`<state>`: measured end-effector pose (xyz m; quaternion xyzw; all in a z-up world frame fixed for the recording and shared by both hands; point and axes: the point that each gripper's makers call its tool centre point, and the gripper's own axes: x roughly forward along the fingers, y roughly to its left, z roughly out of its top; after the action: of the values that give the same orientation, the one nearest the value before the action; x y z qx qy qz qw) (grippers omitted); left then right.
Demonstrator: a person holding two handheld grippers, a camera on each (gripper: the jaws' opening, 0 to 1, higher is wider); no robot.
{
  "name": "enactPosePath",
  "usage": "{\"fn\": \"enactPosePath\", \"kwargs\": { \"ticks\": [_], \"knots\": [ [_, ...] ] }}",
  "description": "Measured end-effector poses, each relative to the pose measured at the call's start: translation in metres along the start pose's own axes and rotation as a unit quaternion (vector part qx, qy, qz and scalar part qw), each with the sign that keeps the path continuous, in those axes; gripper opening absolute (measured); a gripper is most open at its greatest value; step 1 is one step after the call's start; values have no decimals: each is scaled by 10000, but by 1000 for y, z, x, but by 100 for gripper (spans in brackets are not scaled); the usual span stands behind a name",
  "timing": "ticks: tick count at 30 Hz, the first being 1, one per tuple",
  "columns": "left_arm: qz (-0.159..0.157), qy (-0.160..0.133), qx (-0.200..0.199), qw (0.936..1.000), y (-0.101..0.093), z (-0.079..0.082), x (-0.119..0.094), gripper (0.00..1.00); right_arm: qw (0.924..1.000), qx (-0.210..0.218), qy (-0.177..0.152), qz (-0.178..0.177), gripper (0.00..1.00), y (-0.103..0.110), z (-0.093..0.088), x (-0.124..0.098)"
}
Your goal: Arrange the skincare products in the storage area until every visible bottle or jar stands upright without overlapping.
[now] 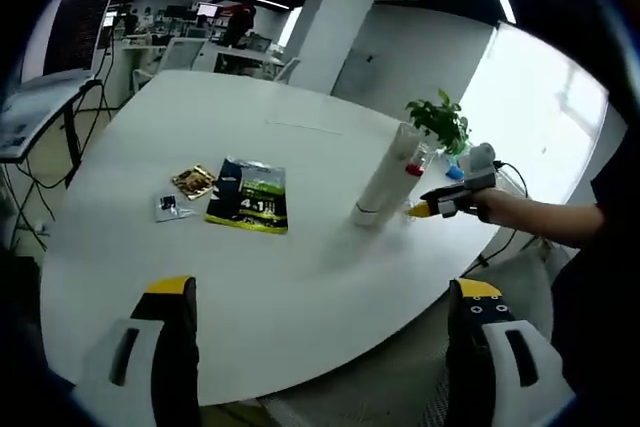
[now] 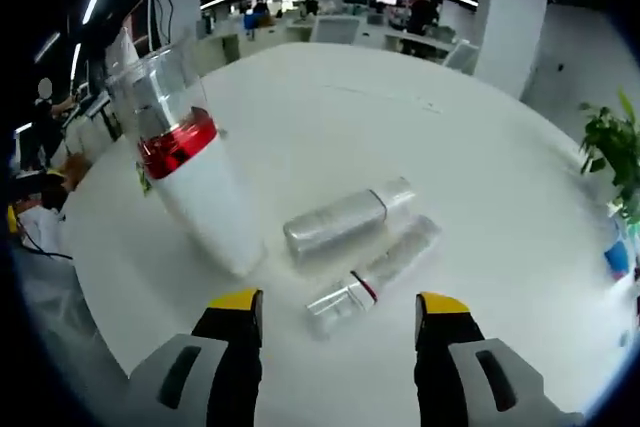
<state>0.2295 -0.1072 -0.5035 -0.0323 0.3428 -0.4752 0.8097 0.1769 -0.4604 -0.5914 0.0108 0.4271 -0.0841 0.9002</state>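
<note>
Right gripper view: right claw (image 2: 338, 319) wide open, holding nothing, hovering just over 2 clear bottles lying flat on the table (image 2: 480, 177): a thicker bottle (image 2: 345, 219) and a slim bottle (image 2: 372, 275) with a red band. Tall white bottle (image 2: 195, 182) with clear cap stands upright beside them. Left claw (image 1: 325, 312) wide, empty, well apart. Judgement: 1 up, 2 left.

i can't read the green packet (image 1: 249, 196) print, and the white bottle (image 1: 385, 179) hides the bottles lying behind it.
</note>
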Motion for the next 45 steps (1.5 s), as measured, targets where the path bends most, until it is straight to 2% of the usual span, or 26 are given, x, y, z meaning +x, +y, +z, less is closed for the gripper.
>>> {"fn": "enactPosePath", "kwargs": {
  "ticks": [6, 13, 16, 29, 34, 45],
  "knots": [
    [23, -8, 31, 10000, 0, 4, -1, 97, 9995, 125, 134, -261, 54, -7, -7, 11],
    [26, 77, 104, 9999, -1, 6, 1, 97, 9993, 17, 243, -271, 48, -8, -13, 21],
    [6, 95, 135, 9999, -1, 7, 4, 97, 9993, 196, 177, -255, 48, -13, -11, 27],
    [-62, 187, 241, 9995, -4, 11, 9, 97, 9994, 169, 131, -267, 36, -21, -12, 25],
    [-72, 198, 254, 9995, -4, 10, 10, 96, 9994, 229, 63, -233, 27, -23, -13, 26],
    [-74, 219, 254, 9994, -5, 9, 9, 96, 9991, 289, -15, -316, 20, -30, -18, 19]
  ]
}}
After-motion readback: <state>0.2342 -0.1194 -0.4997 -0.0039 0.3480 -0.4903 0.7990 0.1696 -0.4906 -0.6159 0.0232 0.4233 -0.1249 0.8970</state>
